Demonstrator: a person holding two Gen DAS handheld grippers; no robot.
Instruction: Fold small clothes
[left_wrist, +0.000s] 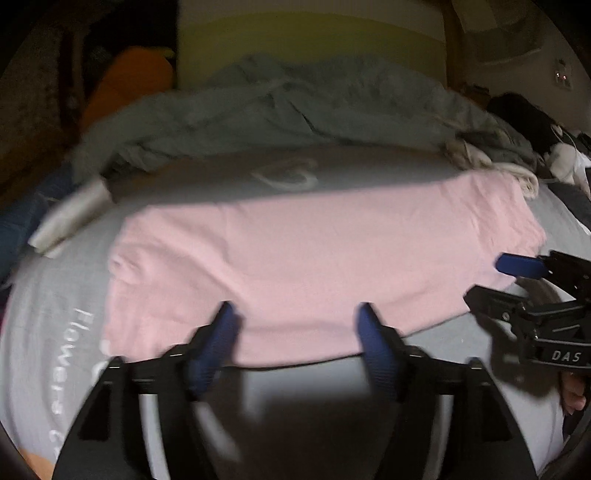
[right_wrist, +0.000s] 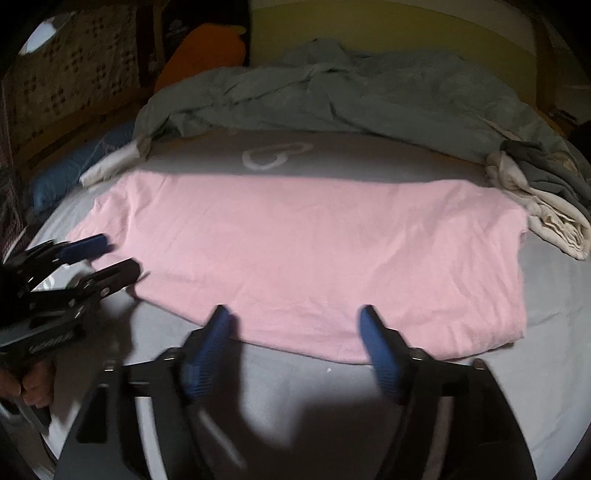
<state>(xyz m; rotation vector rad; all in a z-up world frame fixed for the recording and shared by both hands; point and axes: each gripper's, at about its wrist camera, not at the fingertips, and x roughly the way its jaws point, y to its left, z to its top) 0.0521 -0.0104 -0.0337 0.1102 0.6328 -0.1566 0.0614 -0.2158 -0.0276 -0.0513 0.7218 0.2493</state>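
A pink garment (left_wrist: 303, 254) (right_wrist: 303, 251) lies spread flat, folded into a wide band, on the grey bed sheet (left_wrist: 59, 314) (right_wrist: 554, 332). My left gripper (left_wrist: 295, 314) hangs open over the garment's near edge with nothing pinched between its blue pads. In the right wrist view the left gripper (right_wrist: 110, 258) shows beside the garment's left end. My right gripper (right_wrist: 293, 315) is also open, over the near edge further right, and grips nothing. Seen from the left wrist, the right gripper (left_wrist: 495, 282) stands at the garment's right end. A hand (right_wrist: 33, 387) holds the left tool.
A rumpled grey-green duvet (right_wrist: 351, 96) lies bunched along the far side of the bed. A pile of cream and grey cloth (right_wrist: 546, 214) sits at the right, and a white folded cloth (right_wrist: 110, 162) at the left. An orange pillow (right_wrist: 207, 48) rests behind.
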